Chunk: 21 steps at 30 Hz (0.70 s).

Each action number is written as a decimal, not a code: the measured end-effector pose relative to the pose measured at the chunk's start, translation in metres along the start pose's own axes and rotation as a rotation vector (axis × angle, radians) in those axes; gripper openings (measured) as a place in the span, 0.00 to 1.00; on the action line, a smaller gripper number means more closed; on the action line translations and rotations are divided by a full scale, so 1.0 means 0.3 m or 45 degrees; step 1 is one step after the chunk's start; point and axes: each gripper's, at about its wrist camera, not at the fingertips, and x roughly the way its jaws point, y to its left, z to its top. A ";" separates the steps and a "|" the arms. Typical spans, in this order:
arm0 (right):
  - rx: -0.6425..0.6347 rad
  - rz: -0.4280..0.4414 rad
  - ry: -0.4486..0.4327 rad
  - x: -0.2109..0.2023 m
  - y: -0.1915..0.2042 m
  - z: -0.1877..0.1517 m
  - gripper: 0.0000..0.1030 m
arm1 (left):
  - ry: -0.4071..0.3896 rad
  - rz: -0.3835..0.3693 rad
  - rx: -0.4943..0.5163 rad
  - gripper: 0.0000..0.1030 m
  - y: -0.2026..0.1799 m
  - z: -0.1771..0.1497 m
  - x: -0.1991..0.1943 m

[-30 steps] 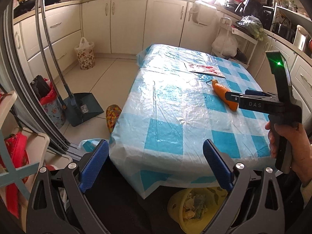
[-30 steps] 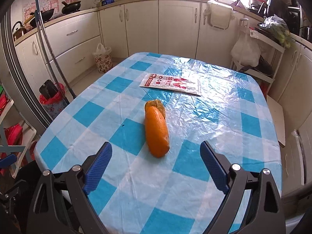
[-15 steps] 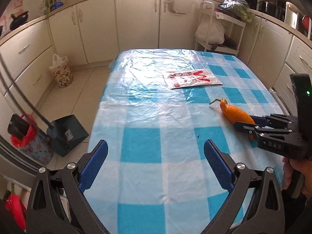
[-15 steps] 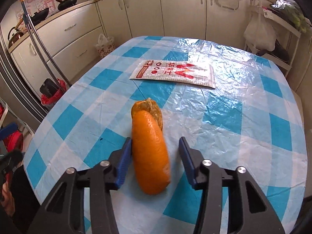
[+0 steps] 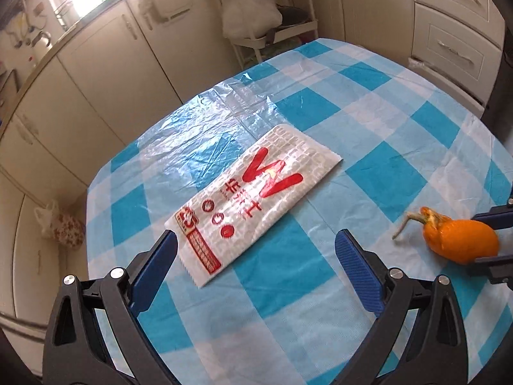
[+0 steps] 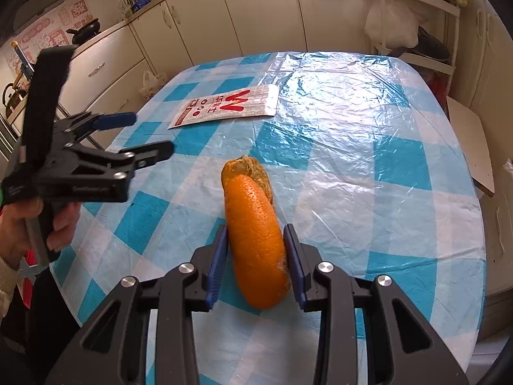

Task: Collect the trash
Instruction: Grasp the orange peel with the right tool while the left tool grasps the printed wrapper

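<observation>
An orange peel (image 6: 253, 240) with a dried stem end lies on the blue-and-white checked table (image 6: 400, 192). My right gripper (image 6: 255, 250) straddles its near half; the jaws are closing and both blue pads touch the peel's sides. In the left wrist view the peel (image 5: 458, 240) sits at the right edge between the right gripper's fingertips (image 5: 495, 218). A flat white wrapper (image 5: 253, 199) with red print lies just ahead of my left gripper (image 5: 256, 240), which is open and holds nothing. From the right wrist the wrapper (image 6: 227, 107) lies farther back, with the left gripper (image 6: 149, 134) to its left.
A hand (image 6: 19, 224) holds the left gripper at the table's left side. Cream cabinets ring the room. A white rack (image 6: 413, 25) with plastic bags stands behind the table. A floral bag (image 5: 64, 227) sits on the floor by the cabinets.
The left gripper swept from the table's near edge across to the wrapper, rolling as it went. The right gripper advanced onto the peel and its jaws narrowed from wide apart to touching it.
</observation>
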 end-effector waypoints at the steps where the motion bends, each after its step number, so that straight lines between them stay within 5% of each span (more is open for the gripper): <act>1: 0.003 0.008 0.000 -0.002 -0.005 0.001 0.35 | 0.006 0.004 0.015 0.92 0.007 0.015 0.022; 9: 0.011 0.064 0.013 -0.004 -0.022 0.006 0.44 | 0.007 -0.133 -0.136 0.87 0.102 0.079 0.115; 12: 0.002 0.070 0.015 -0.004 -0.020 0.005 0.48 | 0.004 -0.215 -0.202 0.61 0.101 0.066 0.103; 14: -0.005 0.071 0.017 -0.006 -0.020 0.002 0.49 | -0.005 -0.212 -0.199 0.28 0.073 0.054 0.075; 16: -0.003 0.075 0.018 -0.004 -0.025 0.004 0.49 | 0.007 -0.188 -0.195 0.08 0.038 0.042 0.053; 17: 0.000 0.075 0.019 -0.007 -0.025 0.001 0.49 | 0.013 -0.176 -0.193 0.01 0.017 0.029 0.040; 21: -0.004 0.065 0.020 -0.003 -0.024 0.004 0.49 | 0.029 -0.186 -0.258 0.01 -0.030 -0.042 -0.028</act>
